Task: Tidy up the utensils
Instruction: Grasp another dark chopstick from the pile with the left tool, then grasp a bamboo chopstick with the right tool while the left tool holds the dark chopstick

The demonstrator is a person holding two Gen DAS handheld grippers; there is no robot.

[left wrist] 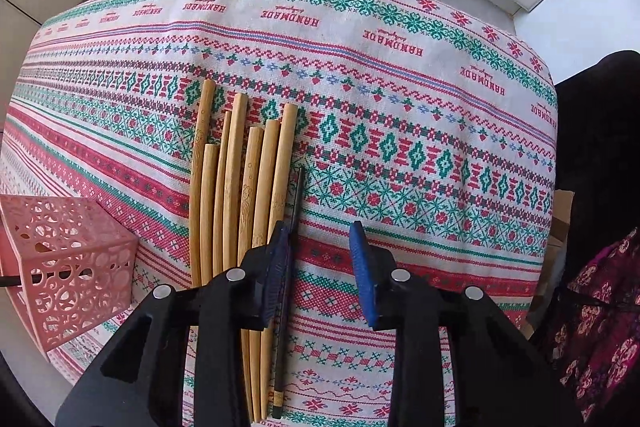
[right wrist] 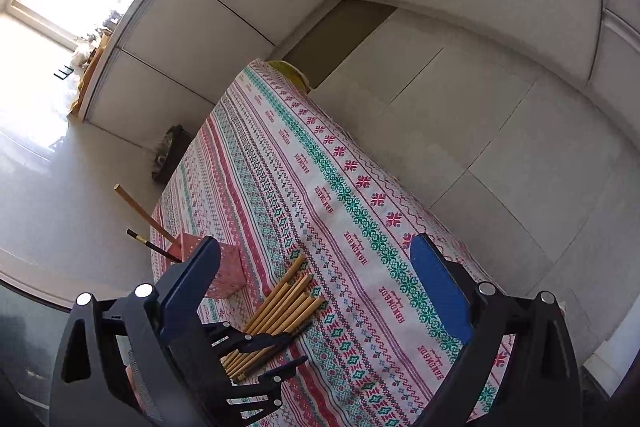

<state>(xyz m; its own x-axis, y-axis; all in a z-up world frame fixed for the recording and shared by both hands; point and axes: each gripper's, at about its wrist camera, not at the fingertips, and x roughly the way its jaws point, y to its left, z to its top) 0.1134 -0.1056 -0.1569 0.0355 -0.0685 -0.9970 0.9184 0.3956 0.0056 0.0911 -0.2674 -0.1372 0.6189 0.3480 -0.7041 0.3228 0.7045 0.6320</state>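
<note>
- The left tool [left wrist: 322, 273], black-framed with blue finger pads, is down low over the surface [left wrist: 420, 155], which wears a woven cloth patterned in red, green and white. Its fingers stand apart with nothing between them.
- A row of pale bamboo chopsticks [left wrist: 240, 195] lies side by side on the cloth, pointing away from the left wrist camera; their near ends run under the left tool's left finger [left wrist: 278, 275].
- A thin dark chopstick [left wrist: 294, 203] lies along the right edge of the bamboo row, just beside that same left finger; I cannot tell whether the pad touches it.
- A pink perforated metal holder [left wrist: 68, 263], square and open-topped, stands on the cloth left of the chopsticks, near but apart from them.
- In the right wrist view, the holder [right wrist: 230, 273] has a bamboo chopstick [right wrist: 140, 213] and a dark chopstick [right wrist: 154, 246] leaning out of it.
- The right tool [right wrist: 320, 285] is raised above the surface, fingers spread wide and empty, looking down on the left tool [right wrist: 280, 353] and the bamboo row [right wrist: 288, 301].
</note>
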